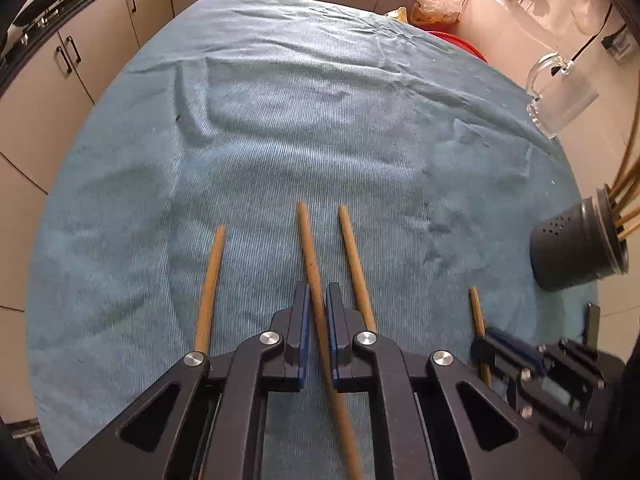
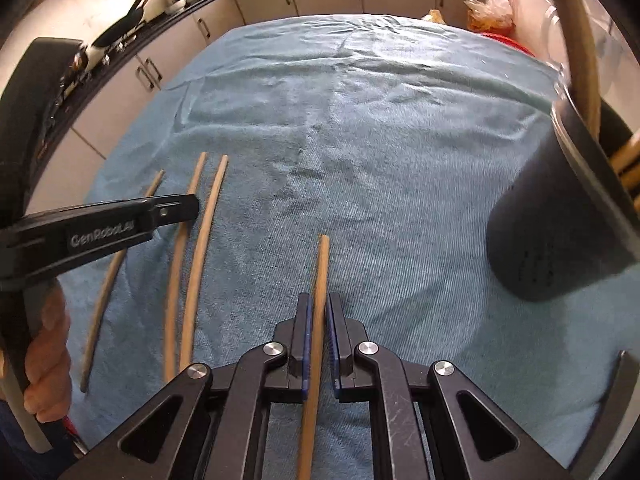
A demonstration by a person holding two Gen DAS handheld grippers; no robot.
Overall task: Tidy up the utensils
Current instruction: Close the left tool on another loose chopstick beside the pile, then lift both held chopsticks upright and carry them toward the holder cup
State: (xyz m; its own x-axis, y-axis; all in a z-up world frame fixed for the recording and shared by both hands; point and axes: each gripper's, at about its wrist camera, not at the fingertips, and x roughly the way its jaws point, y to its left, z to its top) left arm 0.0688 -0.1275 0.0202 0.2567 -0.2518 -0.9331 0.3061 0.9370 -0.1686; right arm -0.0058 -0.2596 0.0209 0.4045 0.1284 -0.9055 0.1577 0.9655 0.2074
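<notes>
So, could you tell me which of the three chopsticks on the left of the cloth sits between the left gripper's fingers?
The middle chopstick: the left gripper is shut on it, while its two neighbours lie free on the blue cloth.

Blue towel [image 1: 320, 140] w/ chopsticks [image 1: 210, 288], holder [image 1: 568, 248]

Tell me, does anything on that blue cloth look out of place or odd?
Yes: three loose chopsticks lie scattered on the blue cloth, not in the dark holder that already holds others. Each gripper, left gripper and right gripper, is shut on one stick. Nothing looks spilled or broken.
</notes>
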